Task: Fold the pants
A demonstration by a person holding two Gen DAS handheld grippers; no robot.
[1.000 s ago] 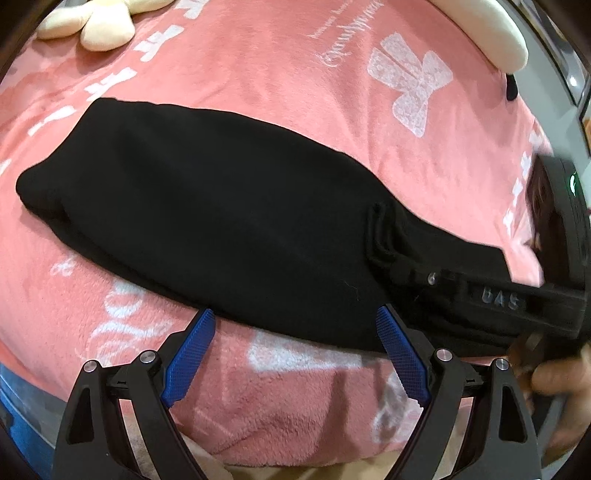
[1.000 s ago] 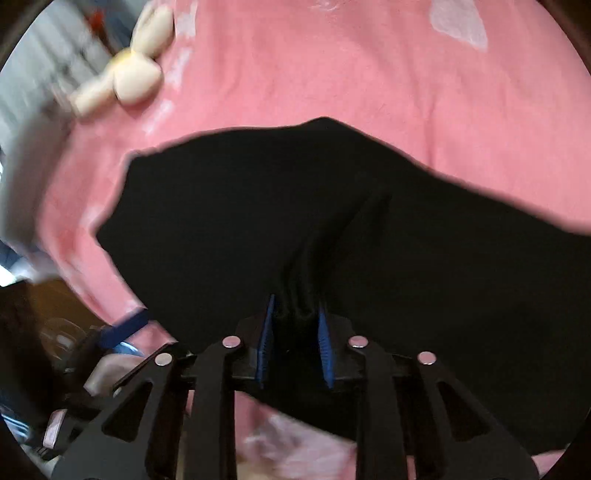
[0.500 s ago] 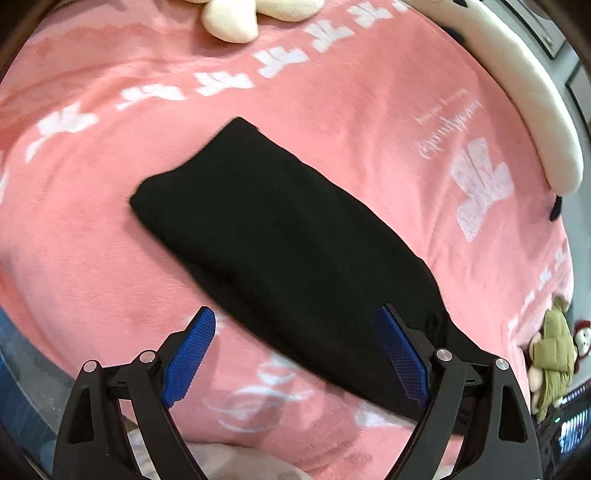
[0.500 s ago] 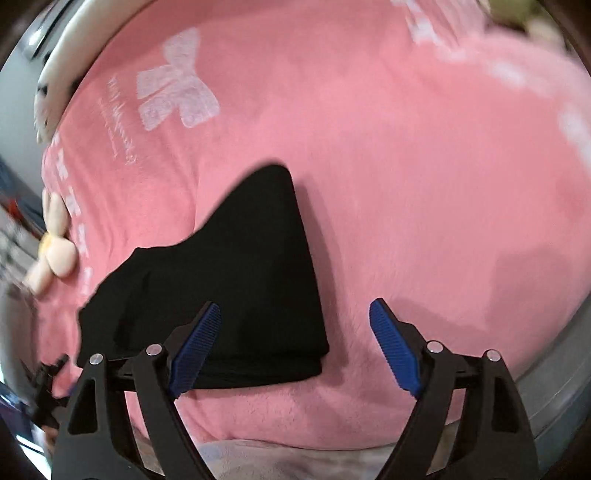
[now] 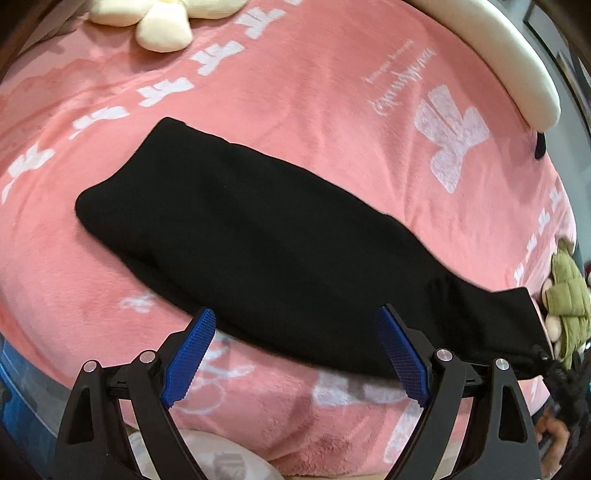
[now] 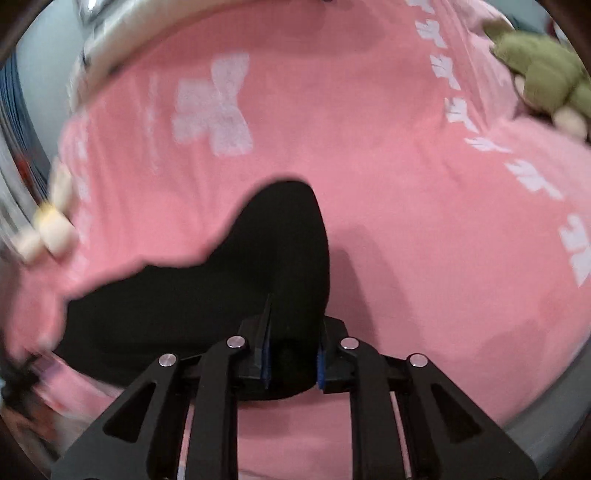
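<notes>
Black pants (image 5: 258, 240) lie folded lengthwise in a long strip across a pink blanket (image 5: 332, 92). My left gripper (image 5: 294, 314) hovers open over the strip's near edge, with nothing between its blue pads (image 5: 188, 354). In the right wrist view, one narrow end of the pants (image 6: 207, 295) runs toward me and into my right gripper (image 6: 293, 332). Its jaws are closing, and black cloth fills the gap between the blue pads (image 6: 320, 363). The rest of the strip trails off to the left there, blurred.
A cream flower-shaped plush (image 5: 159, 33) lies at the blanket's far left and a long cream bolster (image 5: 517, 66) along its far right edge. A green plush toy (image 5: 569, 295) sits by the pants' right end, and shows in the right wrist view (image 6: 543, 70). The bed's edge (image 6: 546, 398) falls away at lower right.
My right gripper let go of the cloth bunch, opened wide, swung to the pants' narrow end and closed on it. The left gripper stayed open and drew back a little from the pants.
</notes>
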